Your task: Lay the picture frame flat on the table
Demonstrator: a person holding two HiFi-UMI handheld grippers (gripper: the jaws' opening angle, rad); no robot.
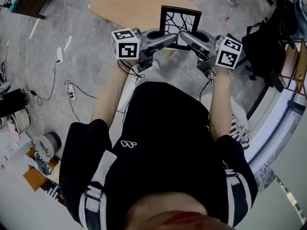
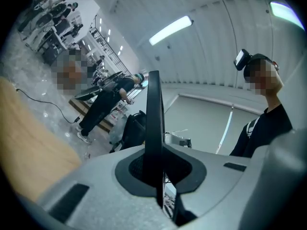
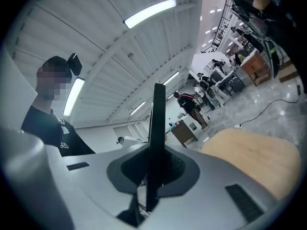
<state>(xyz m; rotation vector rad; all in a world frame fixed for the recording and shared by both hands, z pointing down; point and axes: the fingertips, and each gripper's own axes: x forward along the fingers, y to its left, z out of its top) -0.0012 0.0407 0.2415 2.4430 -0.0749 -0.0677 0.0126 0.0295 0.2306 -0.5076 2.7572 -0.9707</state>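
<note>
Grey floor [image 1: 57, 28] on all sides of the rounded wooden table [image 1: 124, 6]; cables [image 1: 67, 83] well to the left, black backpack [image 1: 268, 47] to the right. Picture frame [image 1: 180, 20] stands upright over the table's near edge, with wood top showing to its left and behind. Black border, white print with black branching lines. Left gripper [image 1: 168, 37] and right gripper [image 1: 188, 37] both clamp its thin edge. Can't tell whether it touches the table.

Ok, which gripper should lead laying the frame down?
Neither clearly: left gripper and right gripper both clamp the frame's lower edge over the table. Probably lower it with both together.
</note>
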